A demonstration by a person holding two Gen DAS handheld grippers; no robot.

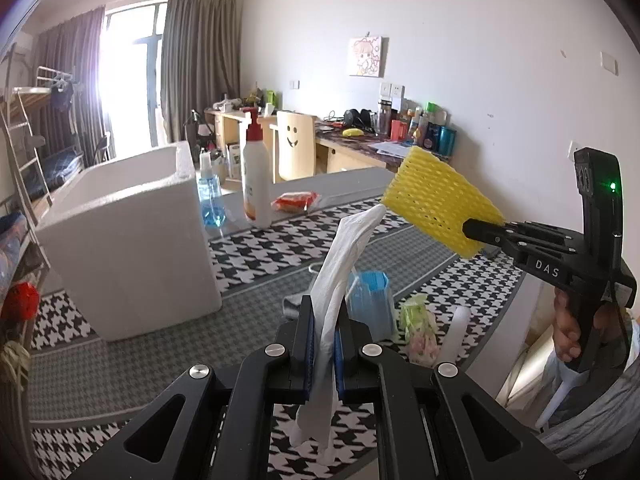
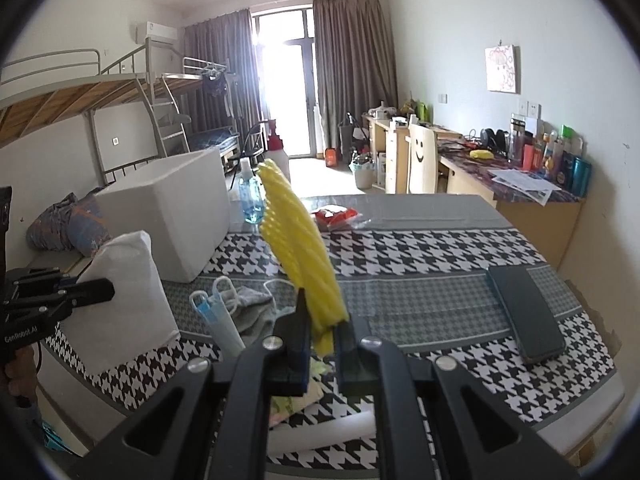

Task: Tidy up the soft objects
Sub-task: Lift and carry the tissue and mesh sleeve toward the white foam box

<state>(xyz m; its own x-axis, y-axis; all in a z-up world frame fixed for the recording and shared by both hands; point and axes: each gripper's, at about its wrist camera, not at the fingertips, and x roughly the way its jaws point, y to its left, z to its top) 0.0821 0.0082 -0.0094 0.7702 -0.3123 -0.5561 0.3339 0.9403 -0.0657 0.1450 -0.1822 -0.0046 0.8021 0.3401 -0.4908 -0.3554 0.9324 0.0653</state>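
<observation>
My left gripper (image 1: pixel 325 322) is shut on a white foam sheet (image 1: pixel 340 264), held up above the table; it also shows in the right wrist view (image 2: pixel 128 300). My right gripper (image 2: pixel 322 328) is shut on a yellow foam net sleeve (image 2: pixel 296 240), held up in the air; the sleeve also shows in the left wrist view (image 1: pixel 436 196). A white foam box (image 1: pixel 128 236) stands open on the left of the table. A blue face mask (image 1: pixel 370 304), a grey cloth (image 2: pixel 252 308), a green-and-pink soft bag (image 1: pixel 418 328) and a white foam roll (image 1: pixel 454 328) lie on the table below the grippers.
A houndstooth cloth (image 2: pixel 420 252) covers the table. A dark phone (image 2: pixel 524 312) lies at the right. A white pump bottle (image 1: pixel 255 176), a blue spray bottle (image 1: pixel 209 196) and a red snack packet (image 1: pixel 296 201) stand beyond the box. Desks and a chair are behind.
</observation>
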